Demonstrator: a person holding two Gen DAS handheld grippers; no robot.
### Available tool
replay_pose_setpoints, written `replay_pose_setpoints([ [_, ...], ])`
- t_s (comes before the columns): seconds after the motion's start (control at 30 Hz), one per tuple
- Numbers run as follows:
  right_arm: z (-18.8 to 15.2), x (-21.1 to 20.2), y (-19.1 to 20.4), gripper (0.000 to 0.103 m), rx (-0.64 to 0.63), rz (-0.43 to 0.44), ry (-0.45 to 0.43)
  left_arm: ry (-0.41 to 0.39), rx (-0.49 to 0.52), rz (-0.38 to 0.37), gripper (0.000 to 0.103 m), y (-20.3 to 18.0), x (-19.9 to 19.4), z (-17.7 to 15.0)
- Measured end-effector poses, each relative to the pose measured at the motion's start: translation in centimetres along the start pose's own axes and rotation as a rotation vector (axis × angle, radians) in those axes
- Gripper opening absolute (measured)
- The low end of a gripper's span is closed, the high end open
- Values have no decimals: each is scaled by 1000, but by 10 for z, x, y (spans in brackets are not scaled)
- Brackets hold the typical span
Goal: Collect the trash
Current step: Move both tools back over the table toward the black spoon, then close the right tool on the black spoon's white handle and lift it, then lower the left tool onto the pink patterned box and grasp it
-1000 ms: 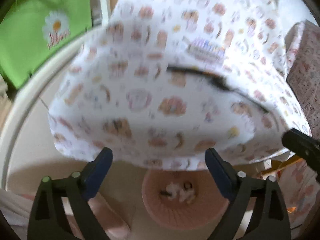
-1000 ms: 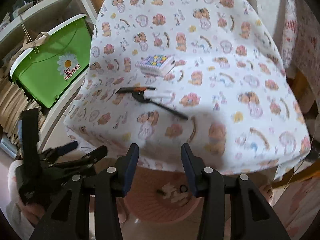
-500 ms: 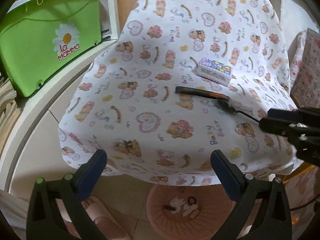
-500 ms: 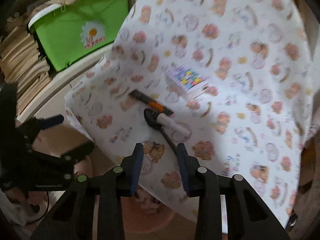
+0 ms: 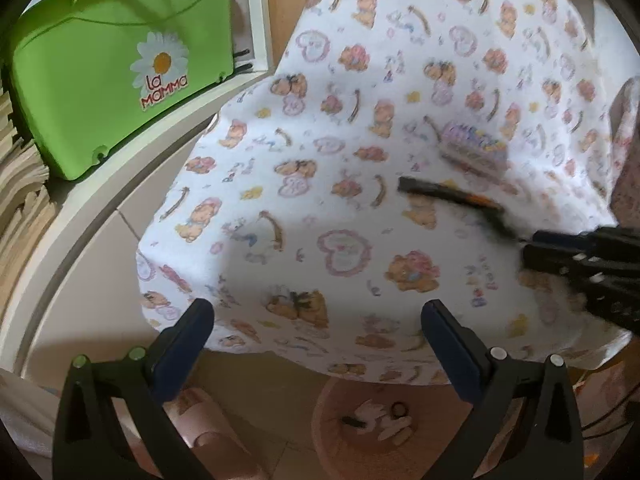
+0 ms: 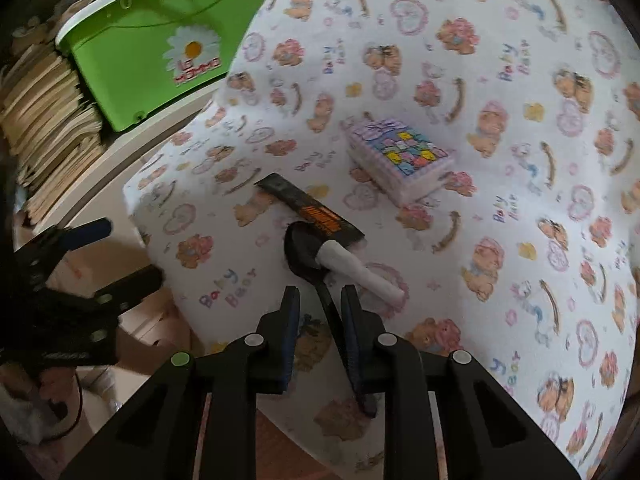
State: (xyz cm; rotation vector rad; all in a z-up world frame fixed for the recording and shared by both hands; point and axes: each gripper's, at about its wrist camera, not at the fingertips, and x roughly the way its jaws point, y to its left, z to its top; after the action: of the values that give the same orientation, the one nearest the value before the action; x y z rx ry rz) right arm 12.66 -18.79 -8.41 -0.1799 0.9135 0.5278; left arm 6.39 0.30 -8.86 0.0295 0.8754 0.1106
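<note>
Right claw (image 6: 320, 304) closing astride spoon handle (image 6: 332, 316)

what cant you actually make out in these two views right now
- Left wrist view: the bits in the pink basket are too small to name; the tablecloth edge overhangs its far rim.
- Left wrist view: the black spoon is motion-blurred.
- Right wrist view: whether the closing right hand-held gripper already presses the spoon handle between its pads.

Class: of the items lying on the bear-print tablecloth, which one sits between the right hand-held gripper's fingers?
The black plastic spoon: its handle runs between the closing fingers of the right hand-held gripper. The orange-and-black wrapper and pastel box lie farther off.
</note>
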Motion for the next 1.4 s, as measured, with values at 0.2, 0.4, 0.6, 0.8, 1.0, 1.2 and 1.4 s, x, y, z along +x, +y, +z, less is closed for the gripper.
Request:
replay_pose_setpoints([
  [0.2, -1, 1, 0, 7, -4, -36, -10, -14, -38, 19, 103, 8, -17, 10],
  [0.4, 1, -20, -5, 7, 54, 39, -62, -56, -73, 16, 103, 14, -38, 40],
  [0.6, 4, -56, -20, 7, 128, 50, -144, -50, -36, 39, 103, 3, -37, 64],
  [0.8, 4, -78, -40, 7, 189, 9, -203, 29, 12, -74, 103, -25, -17, 102],
  [1.0, 5, -84, -65, 7, 276, -76, -221, 145, 73, -170, 103, -63, 12, 150],
  [1.2, 4, -90, -86, 7, 353, -108, -239, 244, 68, -235, 103, -87, 33, 174],
  [1.4, -2, -90, -94, 7, 388, -119, -227, 294, 26, -249, 103, -89, 38, 187],
])
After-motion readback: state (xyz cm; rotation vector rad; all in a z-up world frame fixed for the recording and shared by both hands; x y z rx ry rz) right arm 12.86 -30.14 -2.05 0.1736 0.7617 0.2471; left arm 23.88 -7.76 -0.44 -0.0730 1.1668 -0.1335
